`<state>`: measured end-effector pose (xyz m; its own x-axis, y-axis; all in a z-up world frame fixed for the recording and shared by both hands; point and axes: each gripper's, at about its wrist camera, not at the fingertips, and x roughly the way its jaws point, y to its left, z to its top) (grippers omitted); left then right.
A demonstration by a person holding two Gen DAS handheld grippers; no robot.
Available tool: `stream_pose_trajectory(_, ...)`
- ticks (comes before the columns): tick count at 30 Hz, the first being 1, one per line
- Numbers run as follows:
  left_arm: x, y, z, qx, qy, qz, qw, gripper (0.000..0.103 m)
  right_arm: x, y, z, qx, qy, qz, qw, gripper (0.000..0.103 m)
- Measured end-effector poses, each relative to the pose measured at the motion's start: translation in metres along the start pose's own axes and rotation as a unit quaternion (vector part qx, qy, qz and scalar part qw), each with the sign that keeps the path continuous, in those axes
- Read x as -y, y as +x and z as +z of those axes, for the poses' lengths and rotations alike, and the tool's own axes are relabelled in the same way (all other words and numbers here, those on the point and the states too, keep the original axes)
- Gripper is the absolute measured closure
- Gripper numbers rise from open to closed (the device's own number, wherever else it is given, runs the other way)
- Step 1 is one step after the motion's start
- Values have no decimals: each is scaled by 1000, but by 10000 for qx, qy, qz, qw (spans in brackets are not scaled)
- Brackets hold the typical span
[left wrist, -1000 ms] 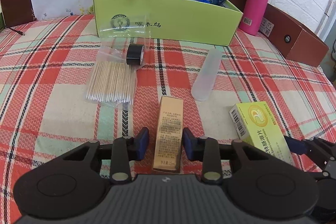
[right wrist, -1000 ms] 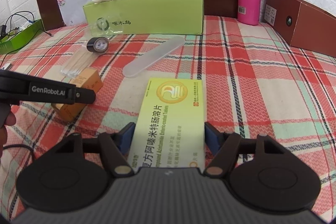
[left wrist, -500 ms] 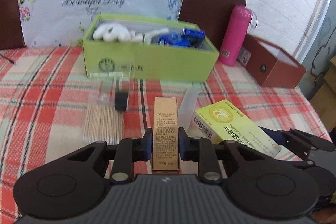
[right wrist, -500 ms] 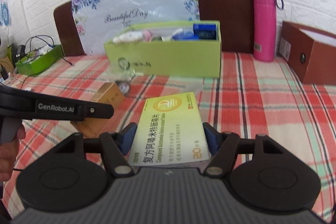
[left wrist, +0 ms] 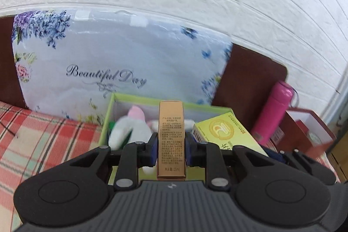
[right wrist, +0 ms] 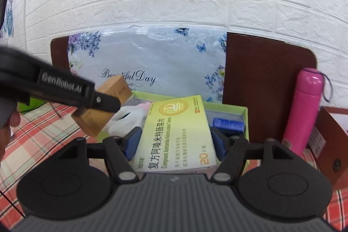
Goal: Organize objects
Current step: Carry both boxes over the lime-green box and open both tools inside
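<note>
My left gripper (left wrist: 171, 146) is shut on a slim gold carton (left wrist: 171, 136) and holds it in the air over the green box (left wrist: 108, 114). The carton also shows in the right wrist view (right wrist: 104, 108). My right gripper (right wrist: 175, 140) is shut on a flat yellow medicine box (right wrist: 176, 134), held above the right half of the green box (right wrist: 244, 121); the medicine box also shows in the left wrist view (left wrist: 228, 134). Inside the green box lie a white and pink plush item (left wrist: 130, 127) and a blue packet (right wrist: 228, 124).
A floral "Beautiful Day" bag (left wrist: 108, 62) leans on a brown headboard (right wrist: 265, 79) behind the box. A pink flask (right wrist: 304, 105) and a brown box (right wrist: 332, 140) stand at the right. The plaid cloth (left wrist: 43, 140) spreads to the left.
Both grippers have lifted their boxes off the plaid cloth and carried them forward over the green box. The views now tilt up toward the wall.
</note>
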<state>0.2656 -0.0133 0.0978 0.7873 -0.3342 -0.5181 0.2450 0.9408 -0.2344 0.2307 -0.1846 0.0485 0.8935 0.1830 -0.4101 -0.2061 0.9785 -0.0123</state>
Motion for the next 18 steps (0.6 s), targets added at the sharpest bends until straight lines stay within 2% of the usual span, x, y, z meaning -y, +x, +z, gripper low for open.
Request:
stream_pose_trajectory(4, -4, 27, 17, -5, -42, 39, 10000, 78, 1, 41, 8, 74, 50, 26, 10000, 36)
stream_pose_trajectory(7, -6, 46, 16, 18, -49, 14, 10000, 77, -5, 64, 7, 151, -66, -19, 9999, 35)
stream_pose_trajectory(8, -7, 51, 12, 59, -46, 43, 10000, 71, -7, 72, 4, 99, -169, 15, 9998, 31)
stream_pose_trajectory(9, -9, 59, 8, -14, -21, 203, 9998, 44, -10, 80, -1, -78, -278, 54, 9996, 17)
stream_pose_trajectory(10, -10, 64, 4, -62, 3, 364, 9993, 30, -12, 84, -6, -192, -328, 8, 9993, 14)
stream_pose_trajectory(13, -19, 62, -12, -38, 99, 446, 9989, 30, -13, 75, -21, -68, -428, 43, 9990, 9)
stream_pose_trajectory(15, -24, 54, -18, -60, 47, 532, 9986, 30, -11, 62, -25, 110, -365, -84, 9992, 1)
stream_pose_trajectory(18, -24, 38, -24, -171, 39, 723, 9972, 29, -7, 38, -23, 224, -162, -137, 9995, 0)
